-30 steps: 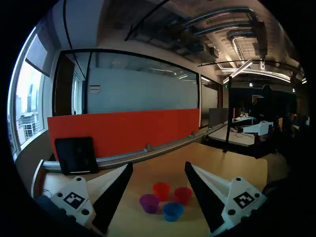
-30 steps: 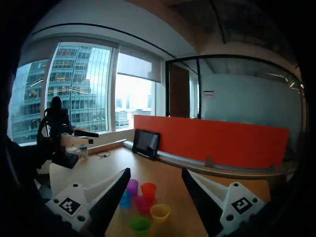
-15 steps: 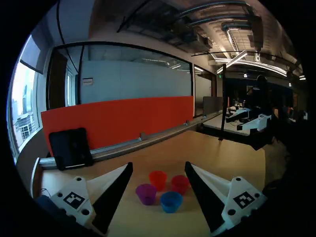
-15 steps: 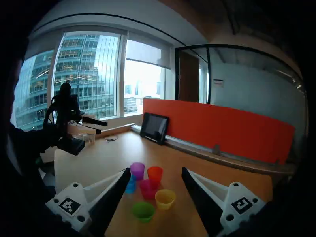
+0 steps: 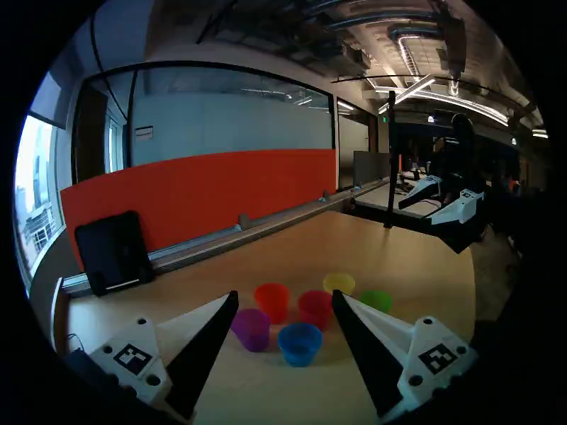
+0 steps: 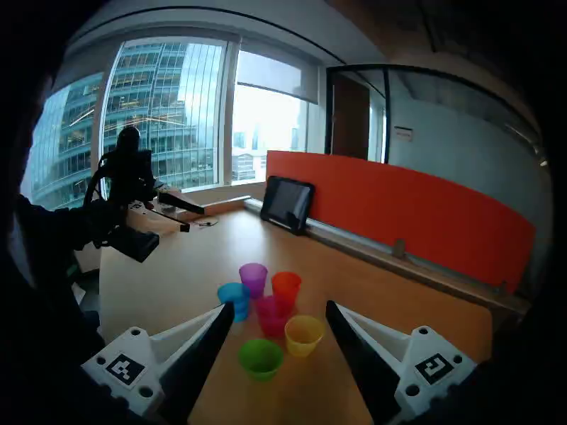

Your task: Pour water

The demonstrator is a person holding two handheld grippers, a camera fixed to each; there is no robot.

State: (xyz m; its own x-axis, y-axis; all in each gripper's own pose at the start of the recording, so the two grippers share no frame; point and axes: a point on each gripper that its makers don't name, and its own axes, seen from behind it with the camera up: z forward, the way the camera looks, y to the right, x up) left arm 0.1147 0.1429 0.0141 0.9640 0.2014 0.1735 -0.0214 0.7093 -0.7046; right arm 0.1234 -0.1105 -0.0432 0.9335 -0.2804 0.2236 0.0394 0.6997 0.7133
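Right gripper view: 6 coloured cups (image 6: 271, 316)

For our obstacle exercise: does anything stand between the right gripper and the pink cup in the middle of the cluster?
Yes. The green cup and the yellow cup stand in front of the pink cup, on the side nearer the open right gripper.

The wooden surface (image 6: 177, 262) ends on its far side at a long orange partition (image 5: 212, 191). A dark tablet (image 5: 113, 251) stands tilted against the left part of this partition. Behind the partition is a glass wall (image 5: 227, 110). In the right gripper view, large windows (image 6: 163, 120) show tall buildings outside.
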